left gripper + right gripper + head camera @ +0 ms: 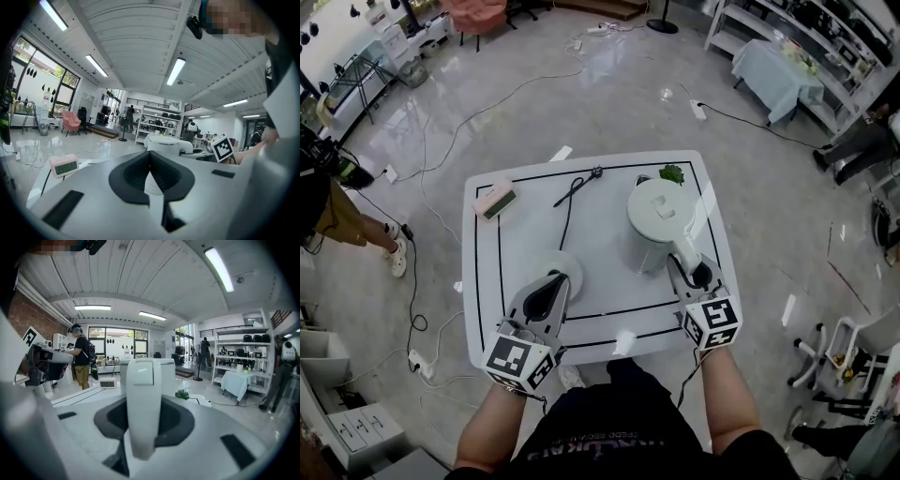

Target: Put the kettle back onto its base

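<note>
Left gripper [150, 152]: jaws pressed together at the tips, nothing visible pinched between them. White surface of the base [151, 185] showed through the gap below the closed tips. Right gripper [144, 401]: jaws closed on the handle [144, 418] of the kettle [661, 220], one pad on each side and the handle upright between them. In the head view the left gripper's tips lay over the round base [574, 272], covering its middle. The right gripper [684, 262] met the kettle handle from the near side. Kettle stood upright on the right half of the tabletop [525, 234], to the right of the base, apart from it and not on it. Could not tell whether its bottom was touching the tabletop or just clear of it. Both marker cubes sat at the near edge, left [522, 361] and right [713, 321]. Black cable [570, 202] ran from the far edge toward the base. Small digital clock [495, 200] lay at the far left corner, well apart from the kettle. Small green plant [672, 173] sat at the far edge just behind the kettle. Cables ran over the glossy floor [609, 84] around the table.
</note>
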`<state>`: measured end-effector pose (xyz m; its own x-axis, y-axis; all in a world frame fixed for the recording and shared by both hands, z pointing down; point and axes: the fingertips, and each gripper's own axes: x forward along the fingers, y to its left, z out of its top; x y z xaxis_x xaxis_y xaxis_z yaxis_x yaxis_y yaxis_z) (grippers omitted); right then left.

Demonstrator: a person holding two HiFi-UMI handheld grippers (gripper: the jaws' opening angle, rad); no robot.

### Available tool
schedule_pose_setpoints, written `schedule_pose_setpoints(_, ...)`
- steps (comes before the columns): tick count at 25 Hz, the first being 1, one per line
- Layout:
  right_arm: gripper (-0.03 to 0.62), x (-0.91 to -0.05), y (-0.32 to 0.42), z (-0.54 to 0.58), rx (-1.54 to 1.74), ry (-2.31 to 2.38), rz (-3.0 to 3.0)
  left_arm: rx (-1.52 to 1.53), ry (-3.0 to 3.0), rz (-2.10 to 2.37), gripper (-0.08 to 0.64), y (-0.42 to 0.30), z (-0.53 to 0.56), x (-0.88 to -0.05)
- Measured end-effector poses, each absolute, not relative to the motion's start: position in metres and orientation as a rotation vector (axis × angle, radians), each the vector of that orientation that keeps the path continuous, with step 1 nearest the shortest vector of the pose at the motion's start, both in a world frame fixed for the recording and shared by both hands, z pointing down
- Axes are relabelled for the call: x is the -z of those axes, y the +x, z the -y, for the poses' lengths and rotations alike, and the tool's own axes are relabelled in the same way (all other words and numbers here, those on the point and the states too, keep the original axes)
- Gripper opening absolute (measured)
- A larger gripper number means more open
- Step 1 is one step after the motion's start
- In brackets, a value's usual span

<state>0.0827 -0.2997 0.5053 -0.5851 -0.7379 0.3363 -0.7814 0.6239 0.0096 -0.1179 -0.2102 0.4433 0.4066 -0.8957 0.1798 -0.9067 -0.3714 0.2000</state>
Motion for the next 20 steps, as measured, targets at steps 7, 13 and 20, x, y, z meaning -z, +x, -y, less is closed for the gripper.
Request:
schedule_pose_setpoints(7, 0.112, -0.484, 0.059, 0.304, -0.118, 1.170, 2.573, 0.010, 2.366, 1.625, 0.003, -0.137, 0.204, -0.433)
schedule_pose_setpoints(13, 0.110, -0.463, 0.026, 0.304, -0.084, 1.113, 2.642, 0.035, 2.345, 1.698, 0.003, -0.158, 0.191, -0.423)
schedule_pose_setpoints(20, 0.110, -0.437, -0.034, 0.294, -0.079, 1.000, 2.761, 0.050, 2.293, 1.801, 0.004, -0.191, 0.167, -0.415)
